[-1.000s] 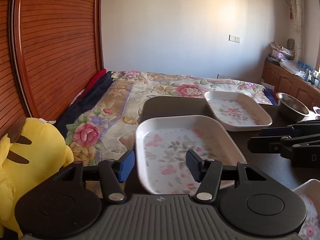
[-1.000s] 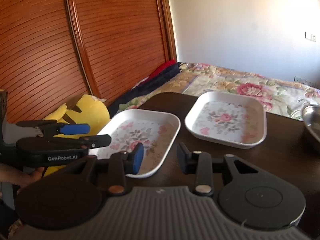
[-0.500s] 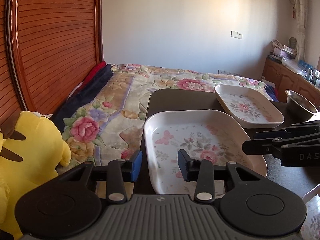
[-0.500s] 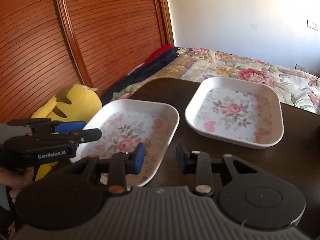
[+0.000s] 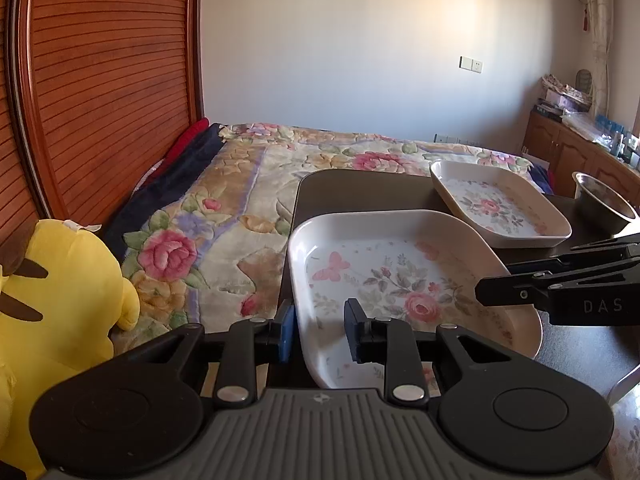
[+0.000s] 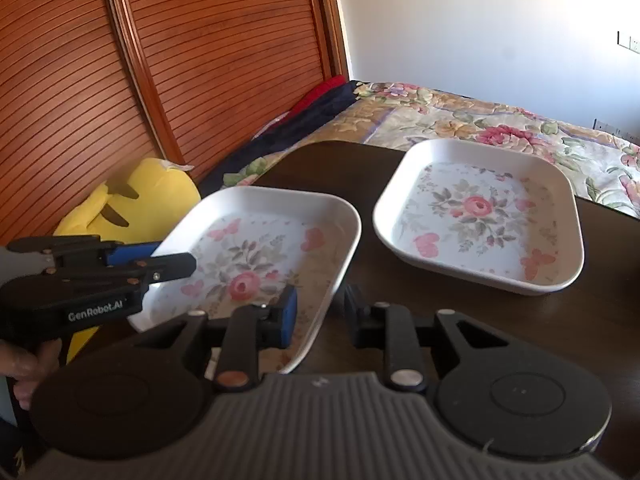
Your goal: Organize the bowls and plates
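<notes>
The white rectangular floral-printed plate (image 5: 400, 280) lies flat on the dark table (image 6: 400, 292), long axis running away from both holders, its near rims between the closing left hand-held gripper (image 5: 318, 332) and right hand-held gripper (image 6: 320, 312).

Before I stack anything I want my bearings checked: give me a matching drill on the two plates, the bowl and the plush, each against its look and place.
Things:
1. near plate
2. far plate
3. bowl
4. plush

Look and place:
A. yellow, off the table, beside the bed
B. shiny metal, at the right edge of the left wrist view
C. floral, closest to both cameras
D. floral, farther back on the table

Pairs: 1-C, 2-D, 3-B, 4-A
</notes>
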A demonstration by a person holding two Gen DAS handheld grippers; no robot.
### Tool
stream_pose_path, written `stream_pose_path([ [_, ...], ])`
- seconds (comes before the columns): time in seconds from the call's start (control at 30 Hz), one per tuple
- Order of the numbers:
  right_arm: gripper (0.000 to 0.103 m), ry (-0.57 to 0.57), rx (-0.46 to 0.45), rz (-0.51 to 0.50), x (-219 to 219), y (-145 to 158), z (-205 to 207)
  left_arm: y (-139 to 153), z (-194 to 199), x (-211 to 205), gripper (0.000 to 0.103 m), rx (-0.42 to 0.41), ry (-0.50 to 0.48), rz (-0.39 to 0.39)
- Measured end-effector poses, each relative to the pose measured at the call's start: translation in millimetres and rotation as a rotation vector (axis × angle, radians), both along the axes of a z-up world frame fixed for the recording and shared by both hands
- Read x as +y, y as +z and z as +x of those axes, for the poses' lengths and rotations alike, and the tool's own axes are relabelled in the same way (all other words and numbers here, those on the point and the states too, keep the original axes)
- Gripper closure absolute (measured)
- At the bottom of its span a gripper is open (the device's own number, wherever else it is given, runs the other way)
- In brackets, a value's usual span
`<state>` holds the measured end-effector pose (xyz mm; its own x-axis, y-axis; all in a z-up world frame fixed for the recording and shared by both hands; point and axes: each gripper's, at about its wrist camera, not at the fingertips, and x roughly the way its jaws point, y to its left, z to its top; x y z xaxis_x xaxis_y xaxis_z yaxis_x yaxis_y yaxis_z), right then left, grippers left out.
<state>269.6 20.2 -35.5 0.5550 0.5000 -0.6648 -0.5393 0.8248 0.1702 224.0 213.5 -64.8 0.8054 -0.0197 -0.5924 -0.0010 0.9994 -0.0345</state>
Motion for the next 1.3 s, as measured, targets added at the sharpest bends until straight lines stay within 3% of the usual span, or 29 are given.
stream_pose_path([
  [0.3, 0.085, 0.001, 0.006, -0.004, -0.4, -2.1, 1.5, -0.1, 0.7, -1.2, 0.075, 0.010, 0.003, 0.005],
  [0.77, 0.085, 0.004, 0.010, 0.006, -4.1, 0.7, -3.3, 8.8, -8.3, -6.4, 0.075, 0.006, 0.013, 0.023],
  [1.3, 0.085, -0.004, -0.040, 0.024, -22.1, 25.3, -23.9, 34.0, -30.4, -23.8, 0.075, -0.040, -0.005, 0.045],
])
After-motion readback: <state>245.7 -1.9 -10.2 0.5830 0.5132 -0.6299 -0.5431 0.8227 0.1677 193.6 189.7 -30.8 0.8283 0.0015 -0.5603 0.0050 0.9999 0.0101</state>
